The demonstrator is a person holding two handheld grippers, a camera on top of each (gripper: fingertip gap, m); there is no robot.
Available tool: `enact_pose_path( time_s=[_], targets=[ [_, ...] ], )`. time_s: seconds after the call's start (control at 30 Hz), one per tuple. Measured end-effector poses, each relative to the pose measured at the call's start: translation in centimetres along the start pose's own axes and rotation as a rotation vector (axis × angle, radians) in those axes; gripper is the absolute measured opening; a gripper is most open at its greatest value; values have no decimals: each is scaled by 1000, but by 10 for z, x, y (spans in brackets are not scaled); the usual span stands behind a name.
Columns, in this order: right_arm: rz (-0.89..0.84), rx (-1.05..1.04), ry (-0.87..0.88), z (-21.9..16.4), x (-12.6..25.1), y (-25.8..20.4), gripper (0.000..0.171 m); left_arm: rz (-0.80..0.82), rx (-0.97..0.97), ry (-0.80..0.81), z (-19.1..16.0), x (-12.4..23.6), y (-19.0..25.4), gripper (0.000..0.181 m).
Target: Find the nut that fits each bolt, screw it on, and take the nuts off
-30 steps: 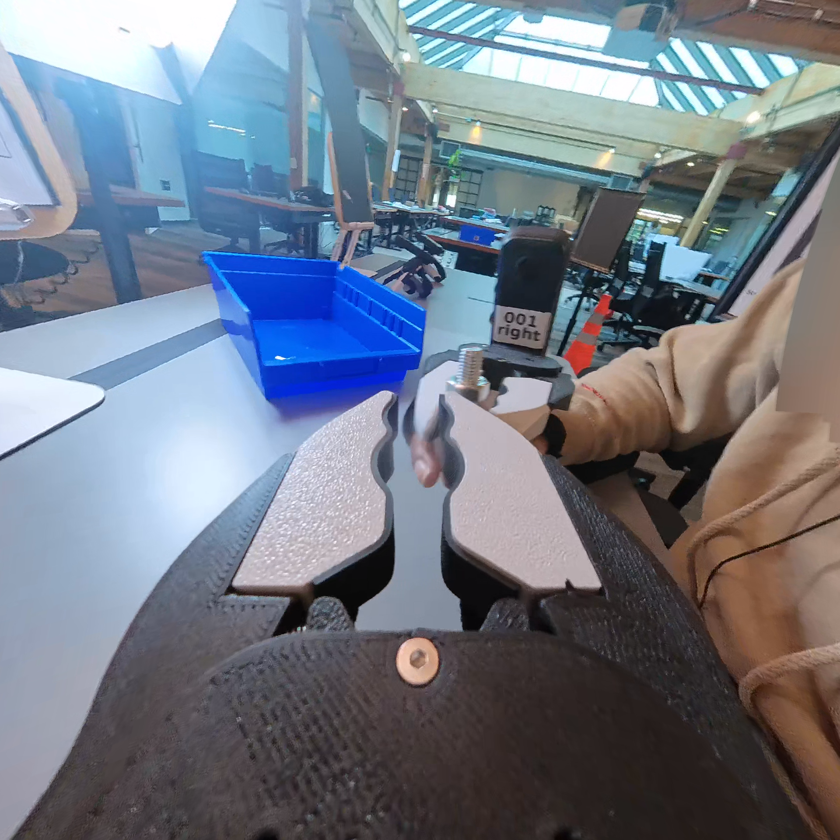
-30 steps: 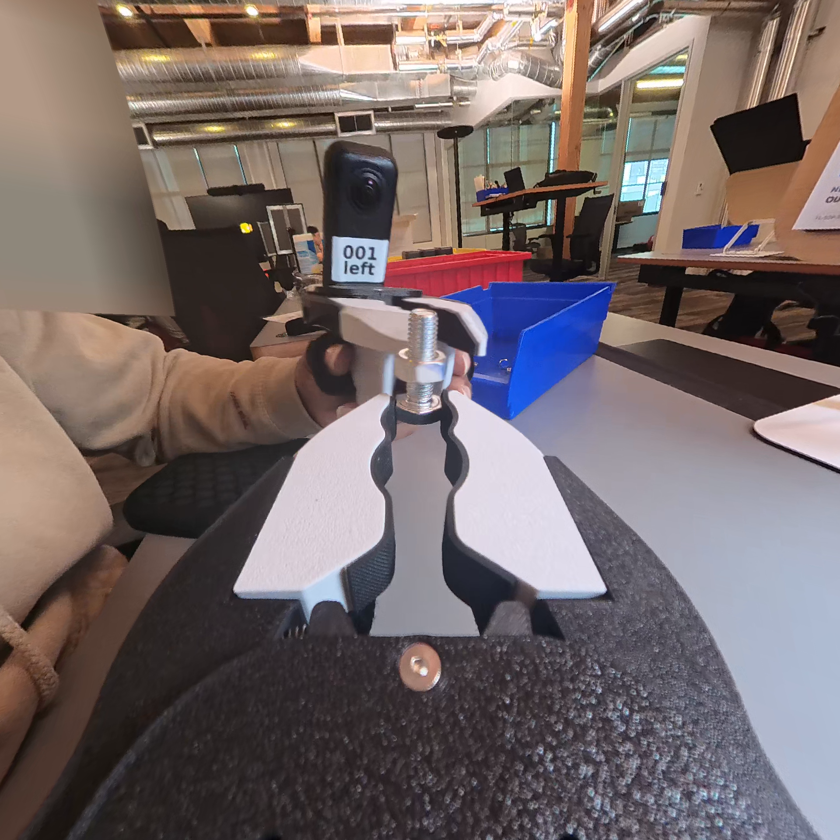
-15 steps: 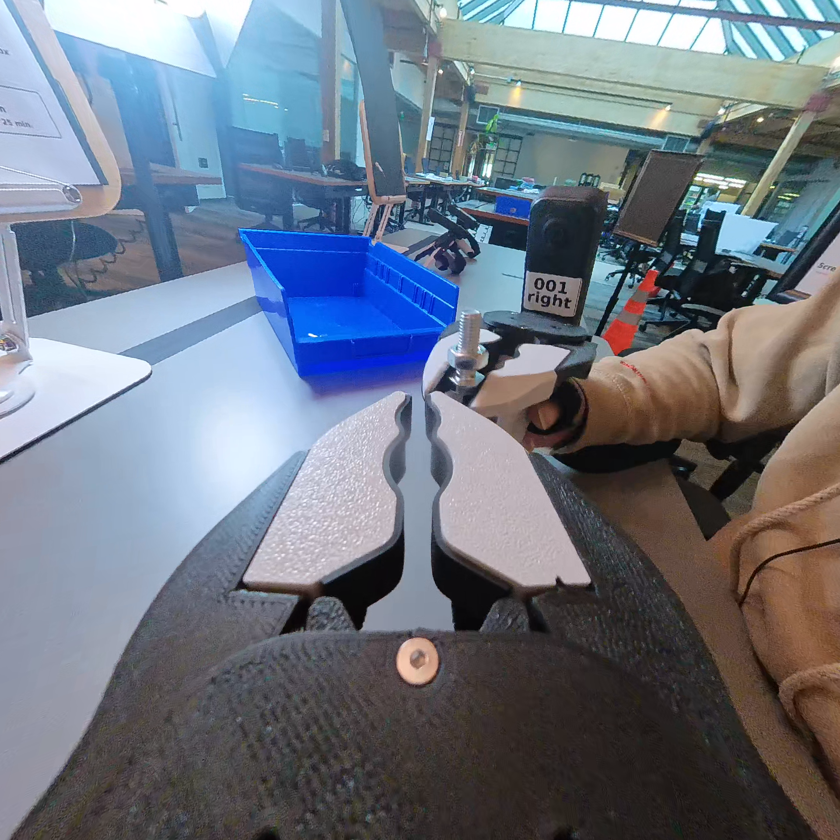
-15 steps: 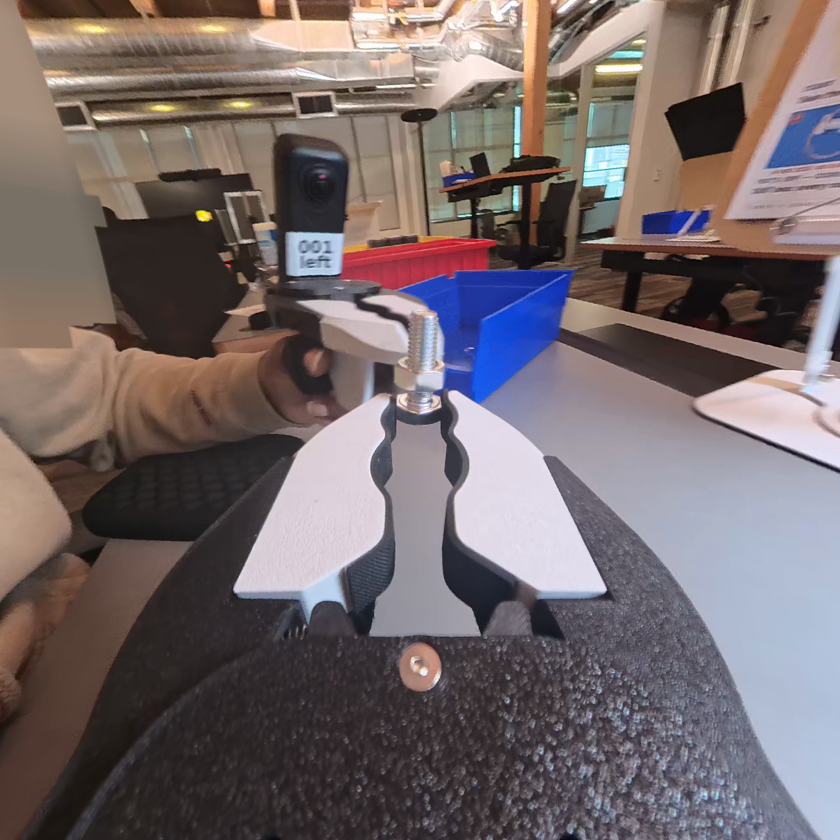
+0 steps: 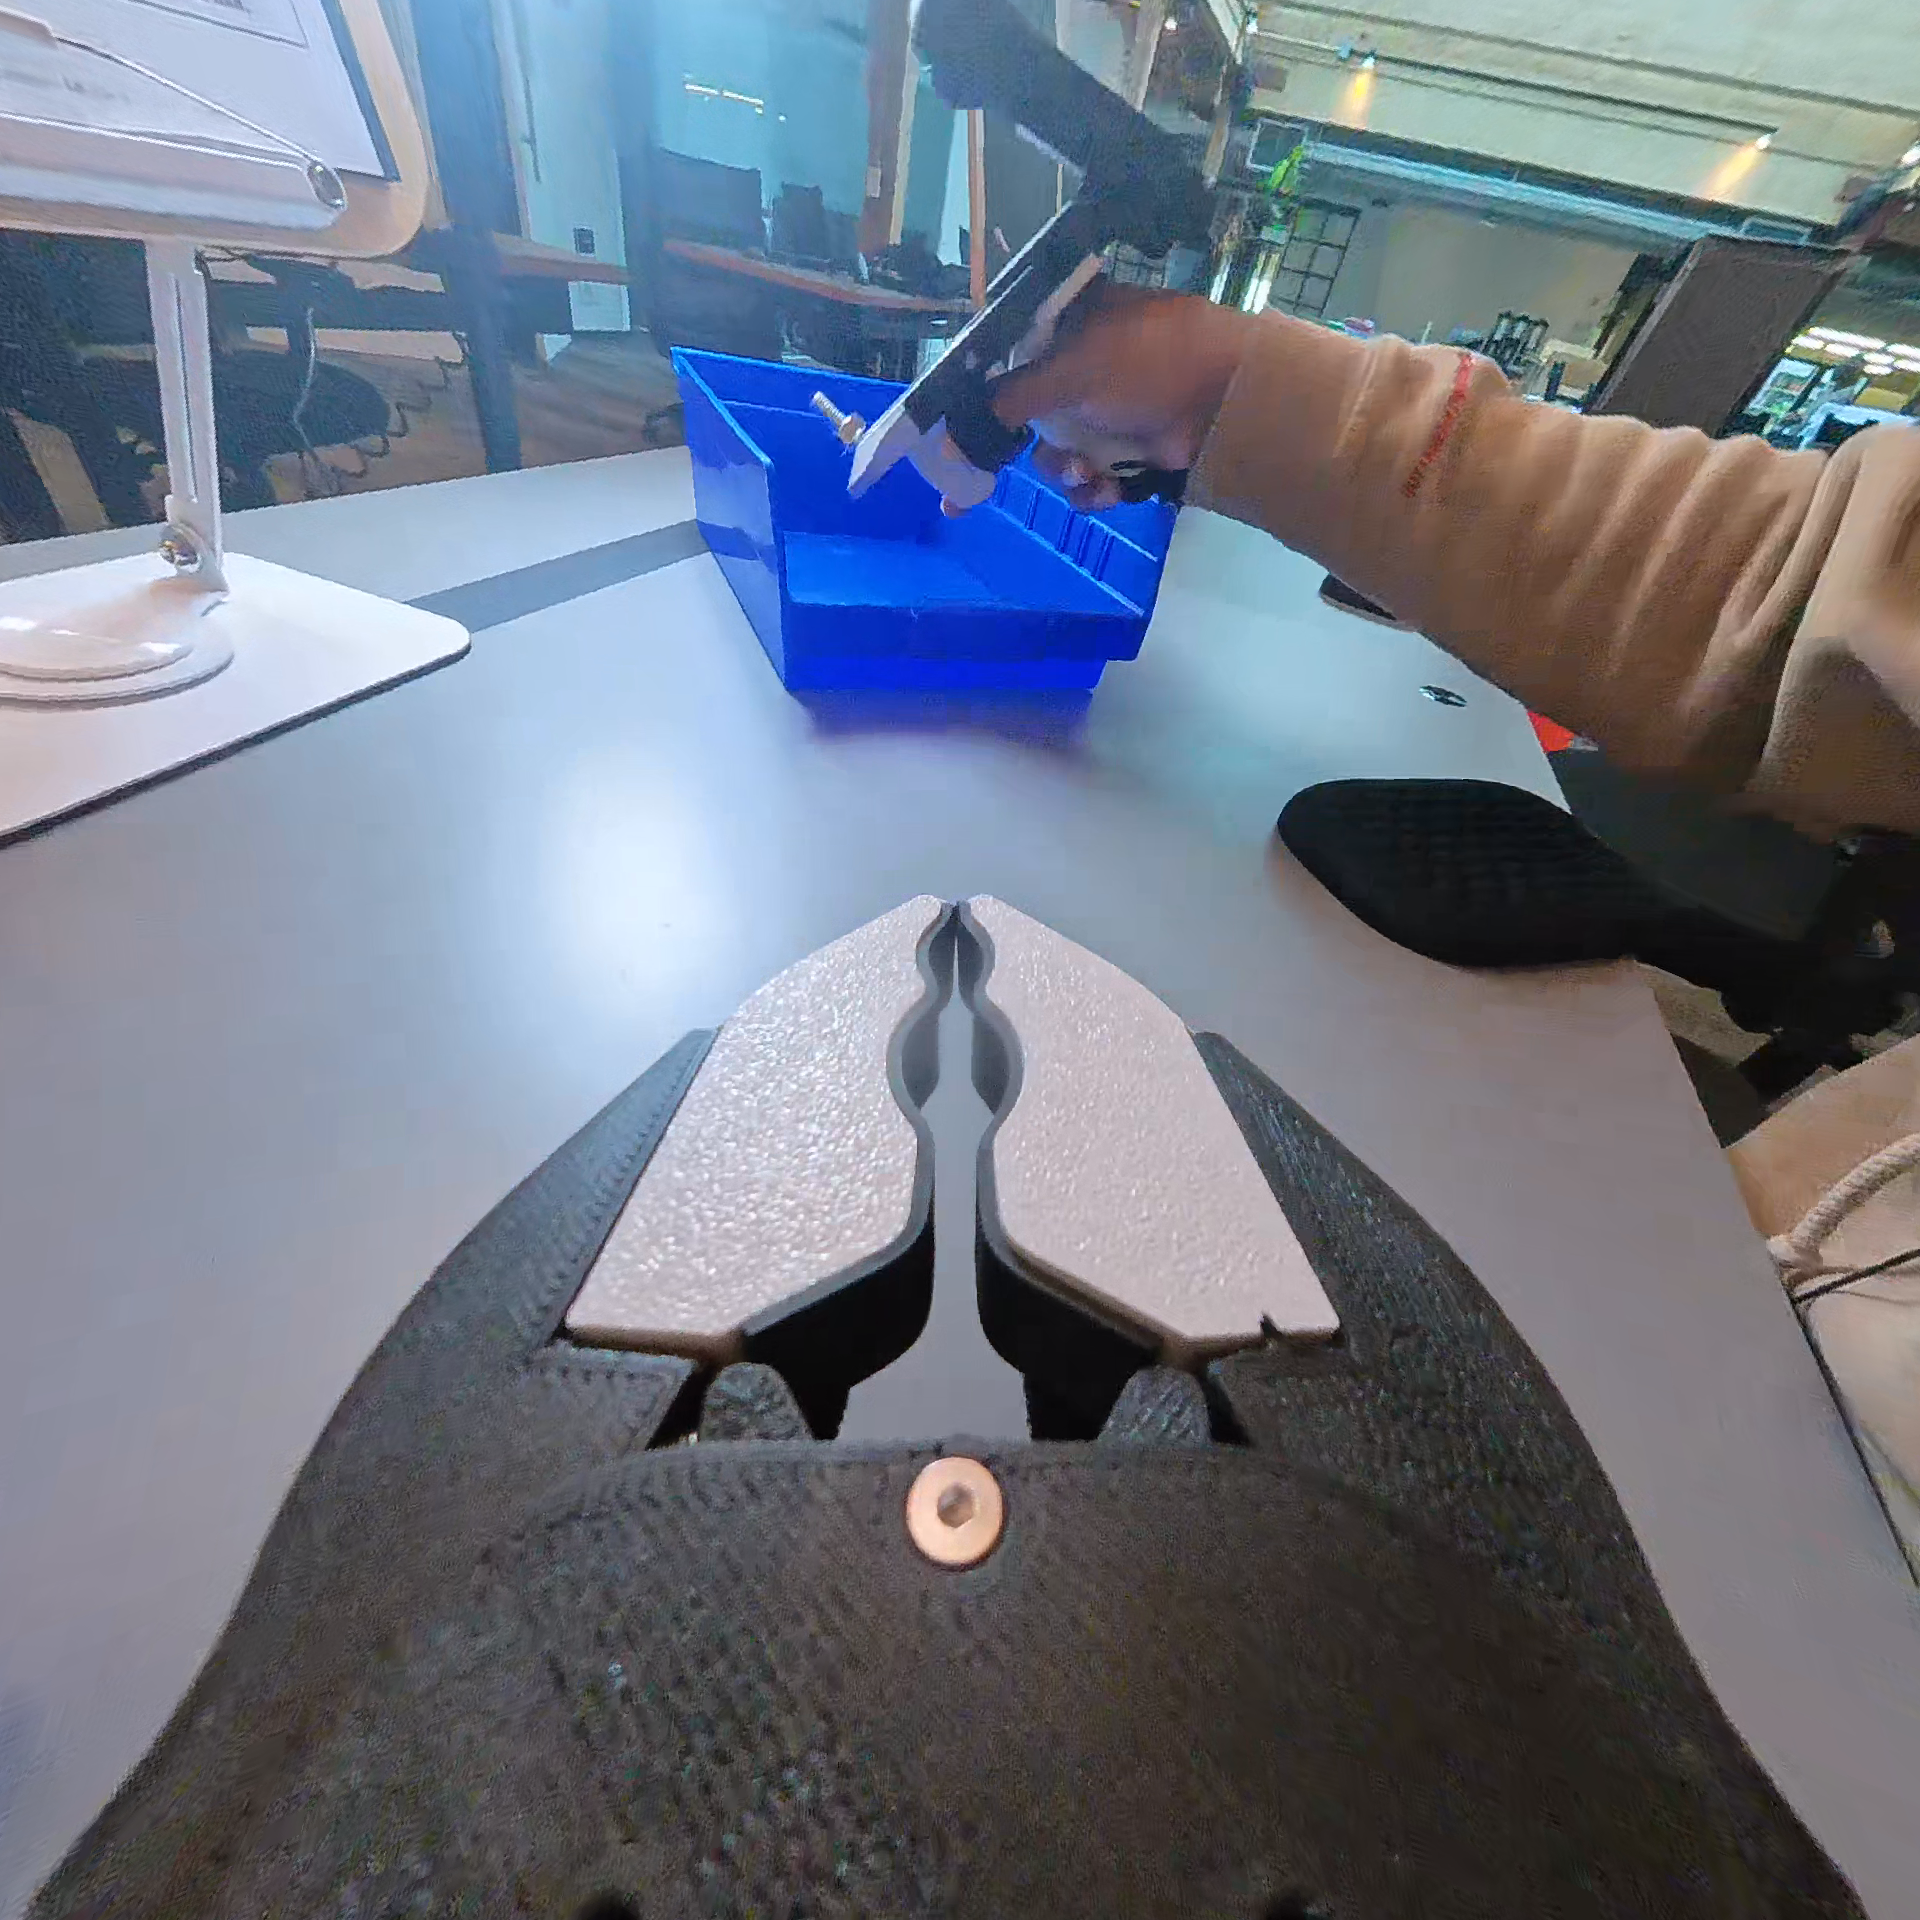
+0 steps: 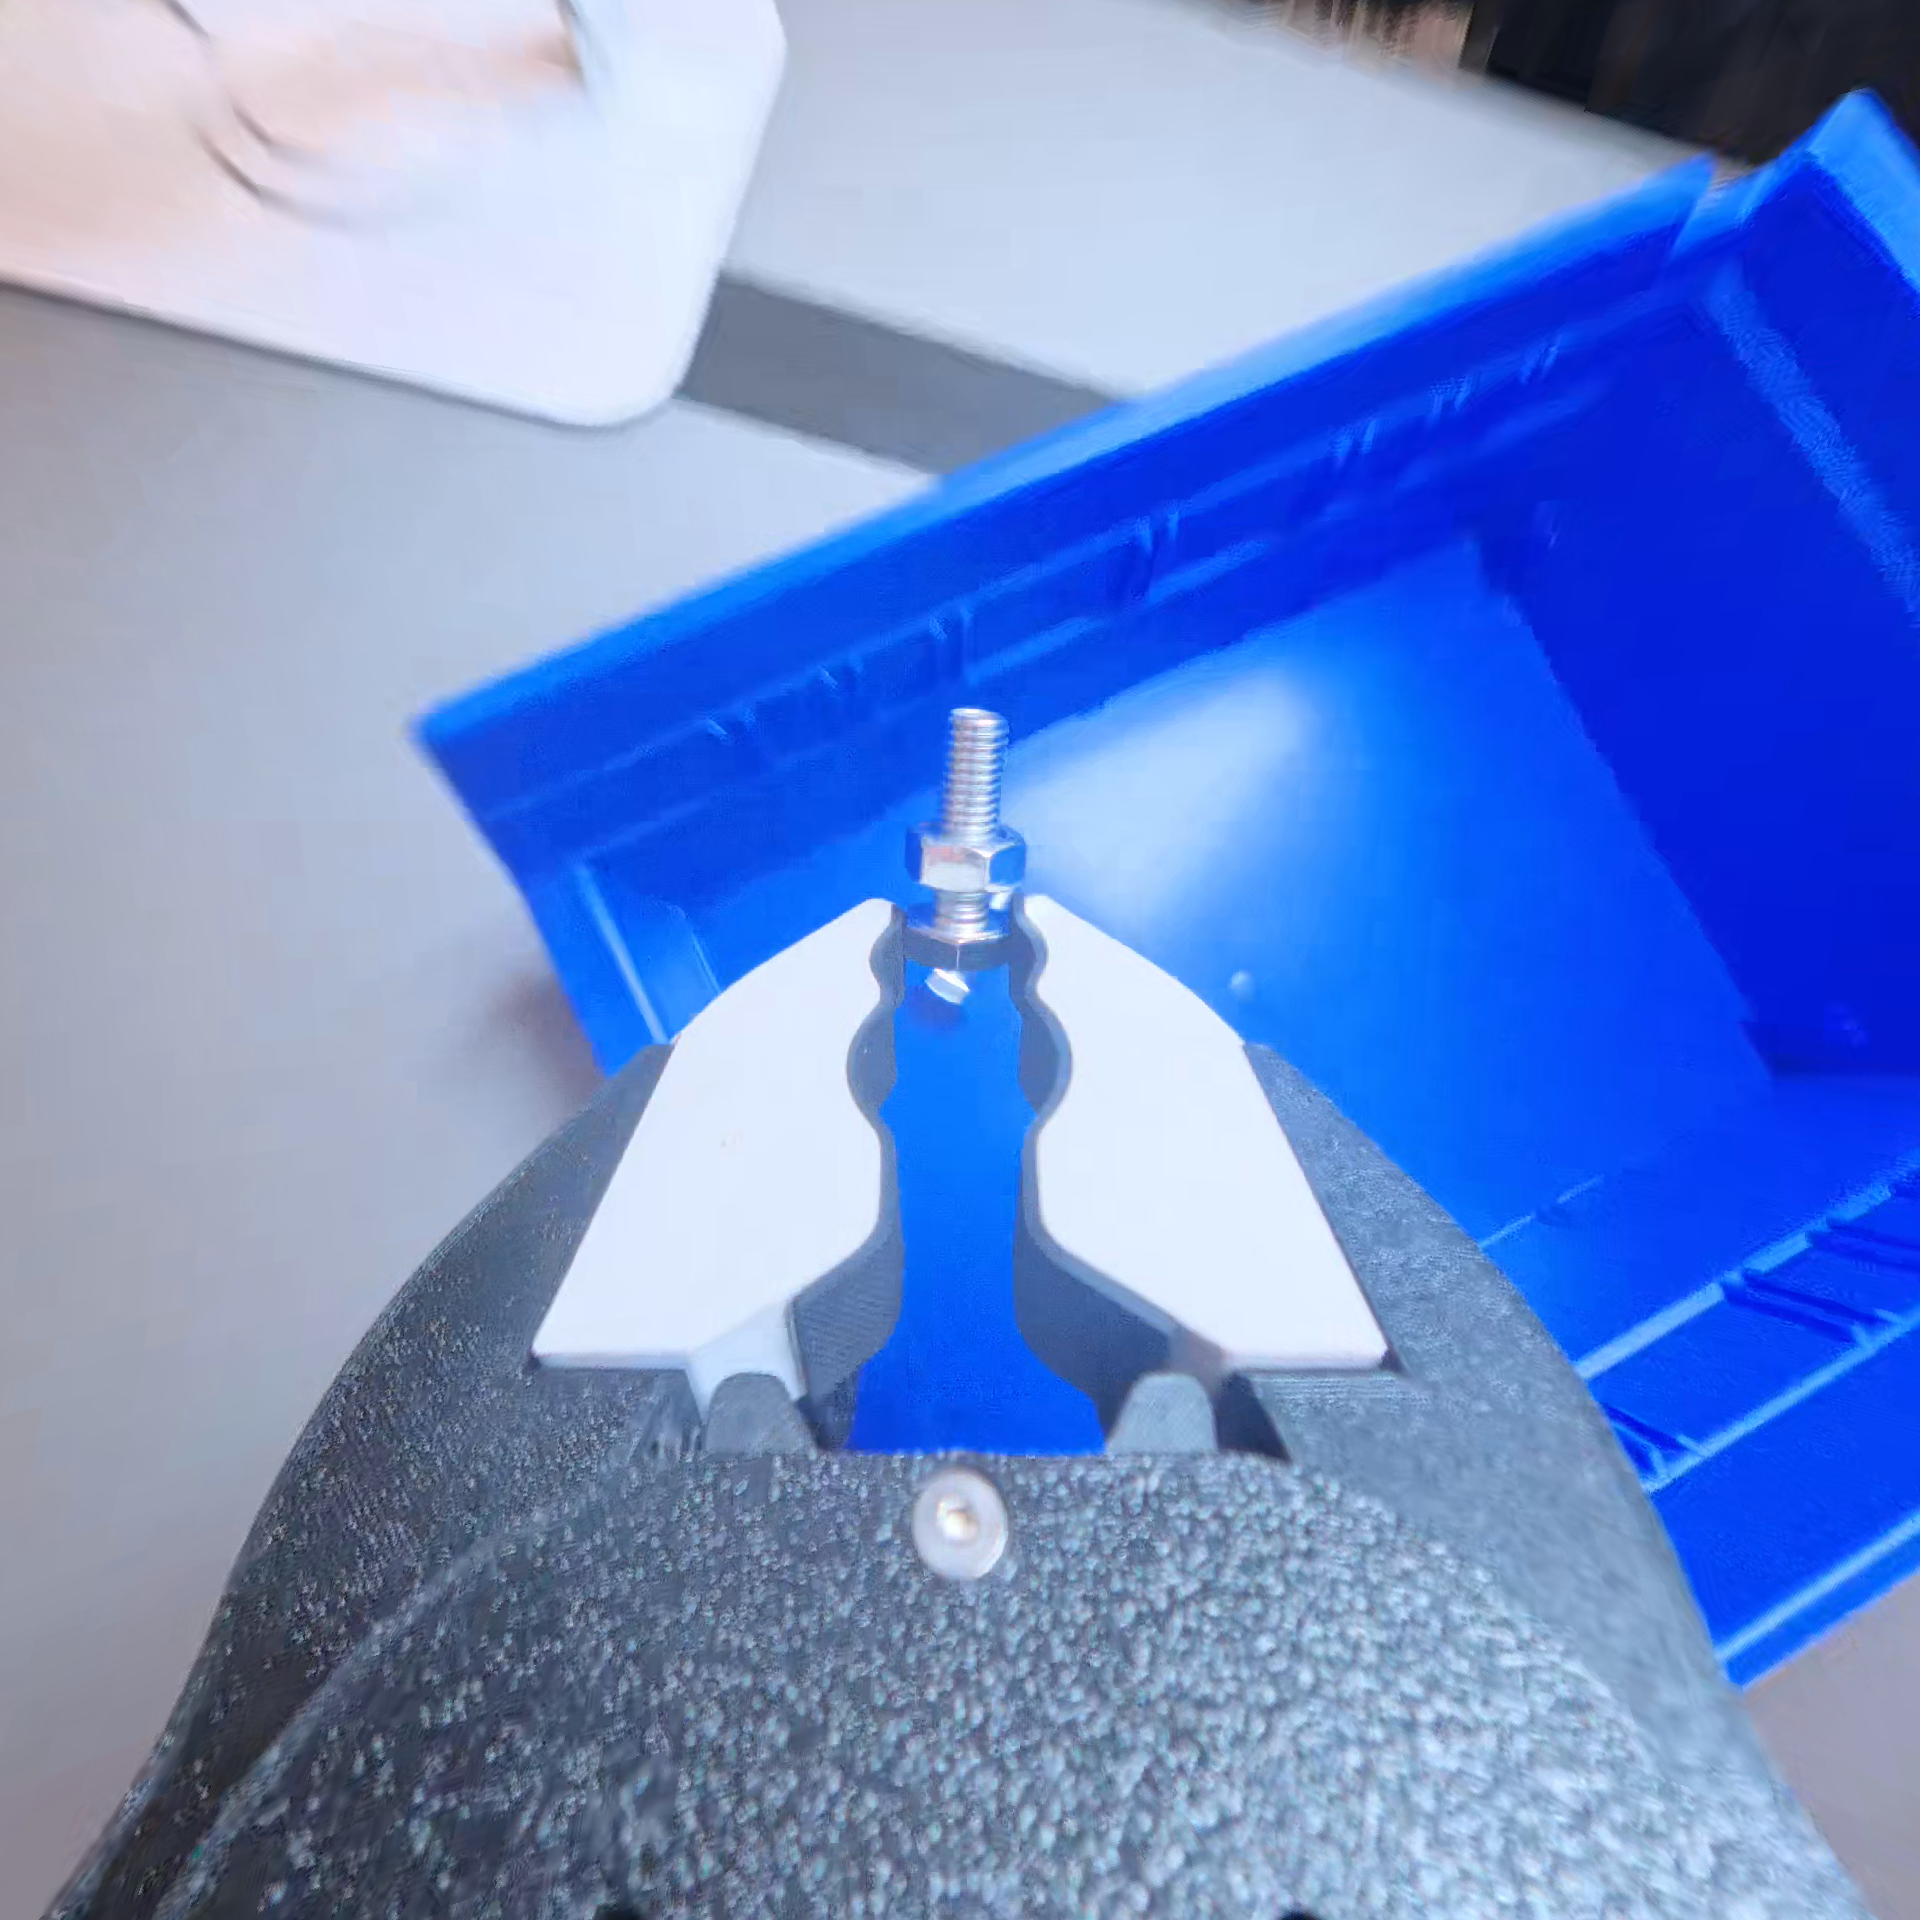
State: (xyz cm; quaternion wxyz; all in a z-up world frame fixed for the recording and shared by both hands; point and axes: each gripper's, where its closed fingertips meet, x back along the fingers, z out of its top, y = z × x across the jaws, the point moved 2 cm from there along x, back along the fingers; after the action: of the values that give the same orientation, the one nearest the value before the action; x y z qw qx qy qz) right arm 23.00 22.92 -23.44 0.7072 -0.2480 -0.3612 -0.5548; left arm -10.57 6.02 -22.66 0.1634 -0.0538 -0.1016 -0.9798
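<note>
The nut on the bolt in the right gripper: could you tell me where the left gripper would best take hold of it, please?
Probably across two opposite flats of the hex nut, coming in from the side, square to the bolt. The nut sits just above the right gripper, whose fingertips clamp the bolt's head end, leaving its flats clear. The left gripper is shut and must open first.

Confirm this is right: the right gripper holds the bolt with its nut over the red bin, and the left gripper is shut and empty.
Wrong in one respect: the bin is blue, not red, as the right wrist view shows. The rest stands: the right gripper holds the bolt with its nut over that bin, and the left gripper is shut and empty.
</note>
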Motion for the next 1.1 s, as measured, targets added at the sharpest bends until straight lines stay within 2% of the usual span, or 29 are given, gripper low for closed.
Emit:
enact_pose_path(
  time_s=[0.13, 0.33, 0.5, 0.6, 0.73, 0.8, 0.9, 1.0, 1.1],
  targets=[
    [-75, -54, -248, -22, -34, 24, 19, 7, -58, -29, -4, -2, 5, 0],
    [-52, -140, -416, -41, -47, 30, 19, 16, -75, -48, -6, -3, 4, 0],
    [-48, -143, -437, -50, -51, 28, 19, 15, -85, -60, -8, -4, 5, 0],
    [-20, -151, -409, -48, -48, 24, 26, 21, -88, -66, -9, -4, 4, 0],
    [-37, -91, -237, -25, -28, 22, 30, 57, -100, -41, -3, 0, -2, 0],
    [-2, -35, -34, 1, -8, 8, 28, 114, -114, -5, 8, 8, -12, 0],
    [147, 72, 296, 28, 33, -42, 28, 196, -113, 69, 36, 34, -32, 0],
    [269, 187, 492, 24, 62, -99, 25, 366, -128, 114, 64, 75, -69, 1],
    [373, 286, 576, 3, 69, -151, 10, 568, -127, 53, 83, 123, -112, 1]
  ],
)
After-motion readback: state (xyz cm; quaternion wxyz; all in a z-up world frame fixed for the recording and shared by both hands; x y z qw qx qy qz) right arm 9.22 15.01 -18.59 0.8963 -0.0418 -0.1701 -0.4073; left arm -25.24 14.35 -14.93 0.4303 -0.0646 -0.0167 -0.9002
